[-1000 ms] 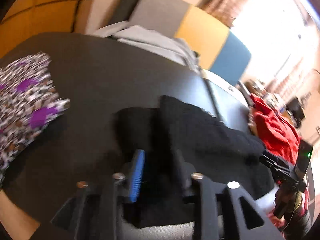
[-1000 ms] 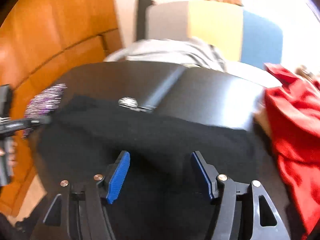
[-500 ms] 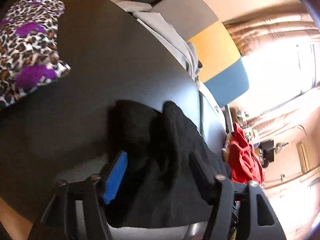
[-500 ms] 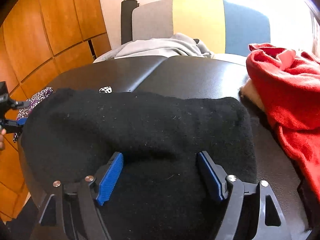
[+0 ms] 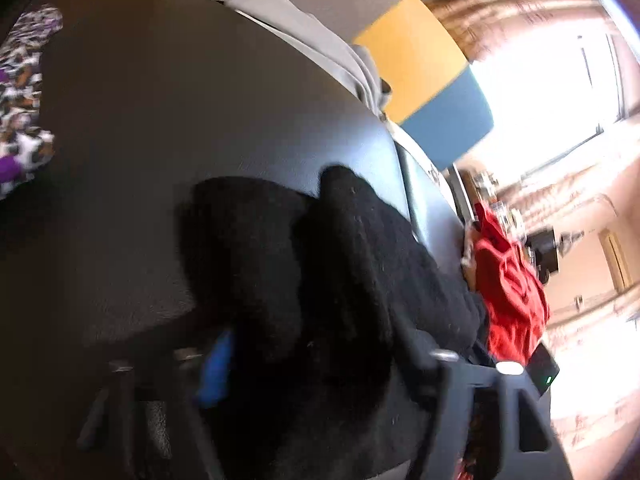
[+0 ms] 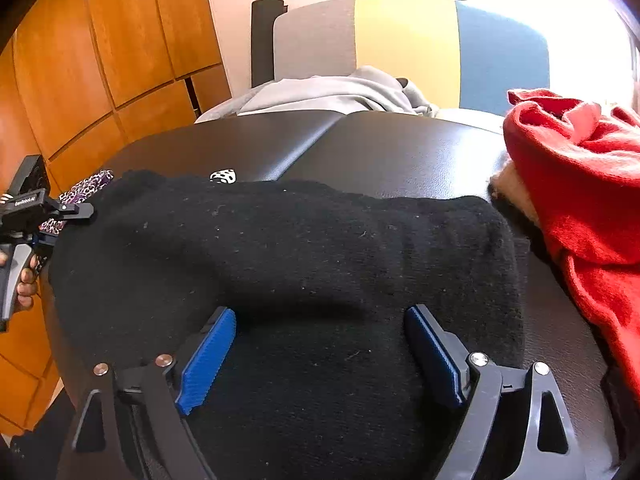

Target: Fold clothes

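Folded black knit garment (image 6: pixel 304 248) lies on the black padded table (image 6: pixel 400 152). Right gripper (image 6: pixel 320 344) sits over its near edge, 2 blue-padded fingers spread wide, nothing pinched. Left gripper (image 5: pixel 304 344) at the garment's left end, fabric bunched between its fingers; grip state unclear, view blurred. Red fleece garment (image 6: pixel 580 184) beside it on the right.

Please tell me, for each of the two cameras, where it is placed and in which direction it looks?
Left wrist: on the left gripper, tilted, looking along the fuzzy black garment toward the red fleece garment; own fingers show.
Right wrist: on the open right gripper, above the same garment, facing the grey-yellow-blue chair back; own fingers, the left gripper and holding hand show.
Shared: both garments, black padded table.
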Demonstrator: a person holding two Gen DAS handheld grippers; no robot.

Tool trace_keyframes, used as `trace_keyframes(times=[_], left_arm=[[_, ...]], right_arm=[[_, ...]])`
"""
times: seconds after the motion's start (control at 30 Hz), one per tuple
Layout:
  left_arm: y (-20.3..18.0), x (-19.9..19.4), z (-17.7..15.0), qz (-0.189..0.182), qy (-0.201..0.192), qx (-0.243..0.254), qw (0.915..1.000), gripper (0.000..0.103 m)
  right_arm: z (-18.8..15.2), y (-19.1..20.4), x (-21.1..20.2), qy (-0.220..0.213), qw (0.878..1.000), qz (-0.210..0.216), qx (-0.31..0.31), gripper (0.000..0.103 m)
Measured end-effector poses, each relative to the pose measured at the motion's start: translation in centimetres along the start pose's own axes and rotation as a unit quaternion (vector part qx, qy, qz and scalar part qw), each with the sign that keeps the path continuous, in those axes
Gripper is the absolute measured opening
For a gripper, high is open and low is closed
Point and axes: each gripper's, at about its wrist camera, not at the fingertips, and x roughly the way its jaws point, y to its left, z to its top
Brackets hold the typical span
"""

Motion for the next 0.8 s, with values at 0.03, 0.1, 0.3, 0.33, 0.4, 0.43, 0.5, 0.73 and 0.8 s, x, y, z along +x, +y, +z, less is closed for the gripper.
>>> trace_keyframes(times=[0.03, 0.1, 0.3, 0.33, 0.4, 0.43, 0.5, 0.73, 0.8], left_arm=[[0.4, 0.1, 0.1, -0.01, 0.004, -0.014, 0.9999, 0.022], [1.2, -0.2, 0.5, -0.028, 0.004, -0.037, 0.9989, 0.019], [1.4, -4.4, 3.2, -0.039, -0.031, -0.043, 0.9978, 0.018], [1.2, -5.1, 3.6, -0.039, -0.033, -0.04, 0.9979, 0.018], [0.6, -6.3, 4.4, -0.04, -0.033, -0.033, 0.9981, 0.018], [0.2, -6.7, 4.6, -0.04, -0.03, -0.03, 0.9983, 0.018], [-1.0, -7.1, 4.7, -0.04, -0.025, -0.018, 0.9987, 0.018], [-8.4, -6.9, 3.2, -0.089, -0.009, 0.022, 0.9957, 0.019], [-11.1, -5.9, 2.5, -0.101, -0.001, 0.031, 0.9944, 0.018]], right_arm=[[0.0, 0.0, 0.0, 0.0, 1.0, 0.0, 0.0, 0.09], [0.1, 0.0, -0.1, 0.001, 1.0, 0.005, 0.002, 0.09], [2.0, -0.8, -1.7, 0.025, 0.996, 0.09, 0.0, 0.074], [2.4, -0.7, -2.0, 0.028, 0.995, 0.093, -0.014, 0.073], [3.1, 0.0, -2.1, 0.036, 0.993, 0.106, -0.043, 0.071], [3.4, 0.4, -2.0, 0.038, 0.992, 0.11, -0.054, 0.069], [3.9, 1.1, -1.7, 0.042, 0.989, 0.118, -0.076, 0.068], [3.9, 1.8, 2.0, 0.078, 0.985, 0.092, -0.121, 0.067], [3.7, 1.5, 2.2, 0.067, 0.987, 0.1, -0.107, 0.069]])
